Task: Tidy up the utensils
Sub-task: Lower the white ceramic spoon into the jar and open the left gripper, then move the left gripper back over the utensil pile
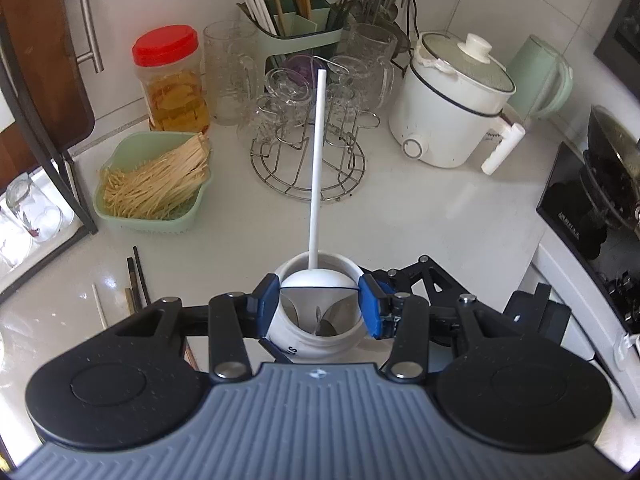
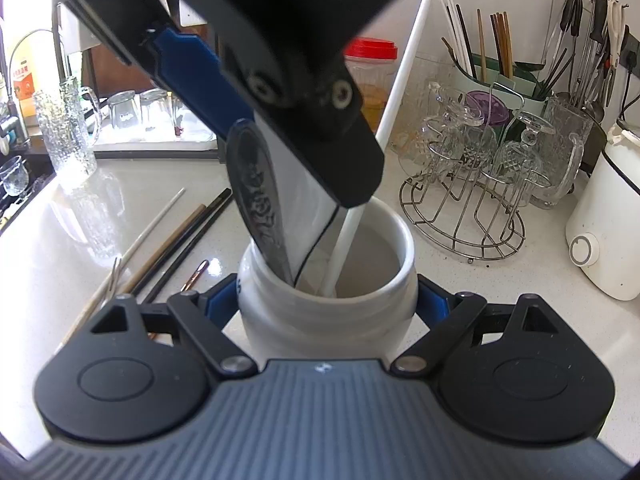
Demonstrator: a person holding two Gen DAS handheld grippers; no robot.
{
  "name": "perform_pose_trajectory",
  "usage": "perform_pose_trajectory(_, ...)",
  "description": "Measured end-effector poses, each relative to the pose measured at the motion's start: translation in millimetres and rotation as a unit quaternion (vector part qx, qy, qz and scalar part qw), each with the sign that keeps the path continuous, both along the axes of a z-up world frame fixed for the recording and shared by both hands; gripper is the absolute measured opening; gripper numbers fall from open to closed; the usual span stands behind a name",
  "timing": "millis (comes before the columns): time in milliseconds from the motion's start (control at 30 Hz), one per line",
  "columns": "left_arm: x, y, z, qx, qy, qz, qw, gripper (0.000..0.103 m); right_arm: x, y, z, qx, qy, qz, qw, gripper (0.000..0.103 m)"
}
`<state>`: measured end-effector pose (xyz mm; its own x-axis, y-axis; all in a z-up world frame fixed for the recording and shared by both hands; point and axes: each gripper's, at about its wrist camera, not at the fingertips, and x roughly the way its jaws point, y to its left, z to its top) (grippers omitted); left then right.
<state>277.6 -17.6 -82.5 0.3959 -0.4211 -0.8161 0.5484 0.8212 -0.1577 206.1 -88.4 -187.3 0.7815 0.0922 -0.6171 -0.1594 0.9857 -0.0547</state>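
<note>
The white ceramic jar (image 2: 326, 280) stands on the counter (image 2: 460, 300), pinched at its sides by the right gripper (image 2: 326, 300). Above its mouth, the left gripper (image 1: 320, 300) clamps a white spoon bowl (image 1: 318, 280). A metal spoon (image 2: 256, 200) and white chopstick (image 2: 384, 132) lean inside; their lower ends are hidden. More chopsticks (image 2: 176, 240) lie beside the jar, partly cut off.
</note>
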Motion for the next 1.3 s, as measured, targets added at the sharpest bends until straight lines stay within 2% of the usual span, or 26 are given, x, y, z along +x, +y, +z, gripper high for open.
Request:
perform_pose_trajectory(300, -8, 21, 21, -0.044, -0.019, 0.022, 0.9986, 0.054, 0, 0, 0, 0.001, 0.001, -0.001, 1.0, 0.091)
perform_pose_trajectory(633, -20, 58, 38, -0.066, -0.05, 0.072, 0.994, 0.054, 1, -1, 0, 0.003, 0.001, -0.003, 1.0, 0.091)
perform_pose_trajectory(867, -26, 95, 20, -0.075, -0.031, 0.125, 0.9888, 0.054, 1, -1, 0, 0.004, 0.004, -0.005, 1.0, 0.091)
perform_pose_trajectory(1100, -37, 128, -14, -0.092, 0.018, 0.182, 0.9788, 0.054, 2, 0, 1, 0.003, 0.008, -0.005, 1.0, 0.091)
perform_pose_trajectory(1200, -41, 138, -34, -0.09, 0.039, 0.203, 0.9743, 0.054, 1, -1, 1, 0.003, 0.009, -0.001, 1.0, 0.091)
perform_pose_trajectory(1300, -45, 142, -55, -0.07, 0.06, 0.225, 0.9699, 0.054, 1, -3, 1, 0.003, 0.008, 0.006, 1.0, 0.091)
